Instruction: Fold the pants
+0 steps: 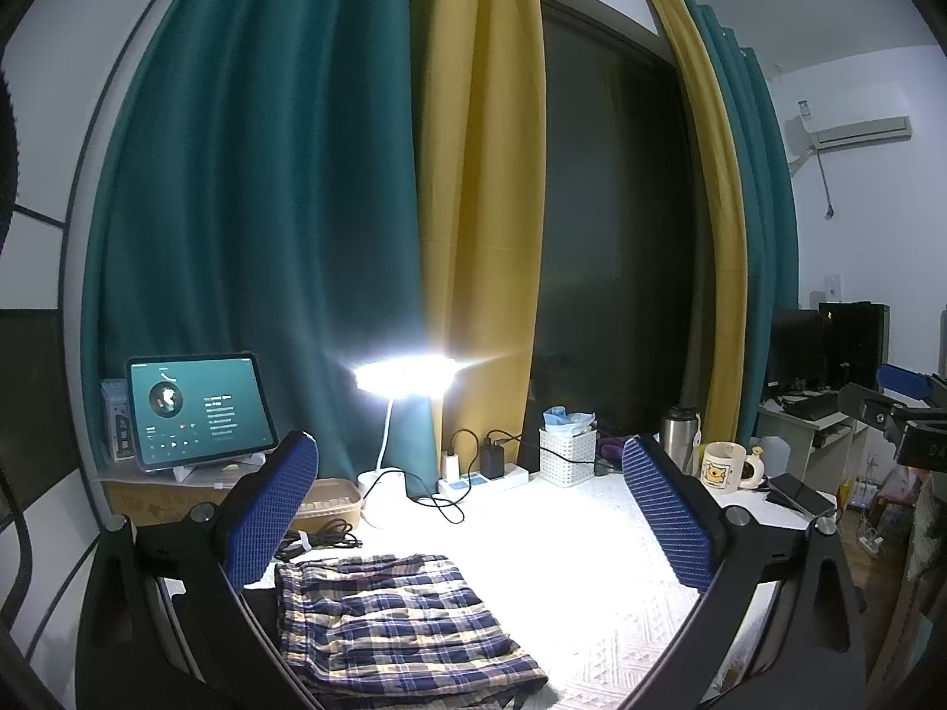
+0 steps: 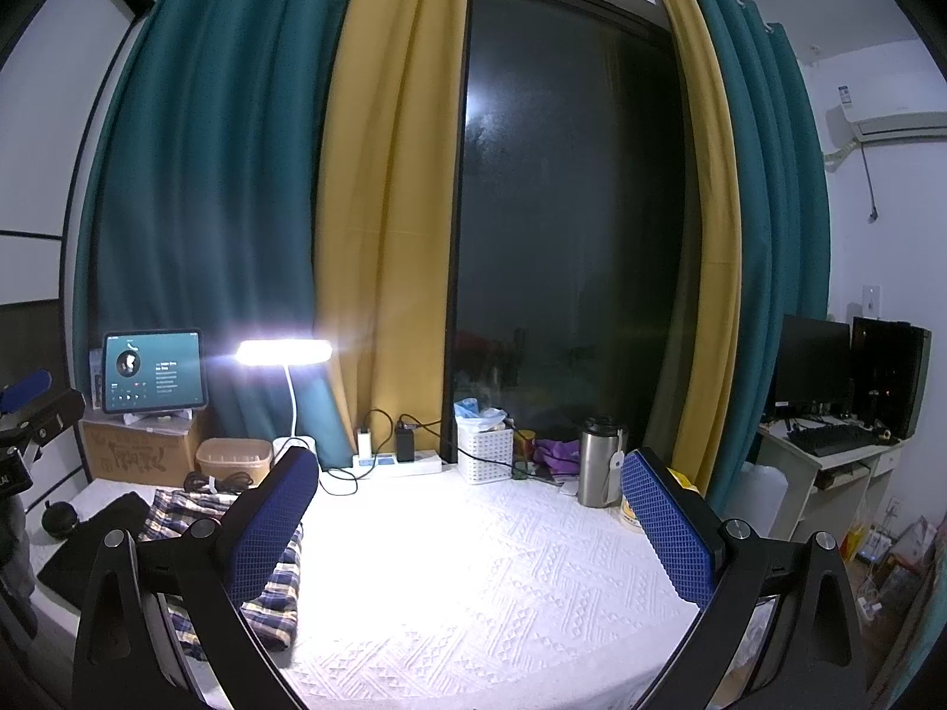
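Note:
Blue, yellow and white plaid pants (image 1: 396, 621) lie folded flat on the white textured tablecloth (image 1: 562, 562), at the lower left of the left wrist view. My left gripper (image 1: 467, 515) is open and empty, held above the table just behind the pants. In the right wrist view the pants (image 2: 272, 586) lie at the left, partly hidden behind my left finger (image 2: 266, 520). My right gripper (image 2: 467, 520) is open and empty above the bare cloth (image 2: 473, 562), to the right of the pants.
Along the table's back stand a lit desk lamp (image 1: 405, 378), a tablet (image 1: 198, 408) on a cardboard box, a power strip (image 1: 482, 476) with cables, a white basket (image 1: 567, 455), a steel flask (image 2: 598, 461) and a mug (image 1: 725, 464). A black cloth (image 2: 94, 538) lies left of the pants.

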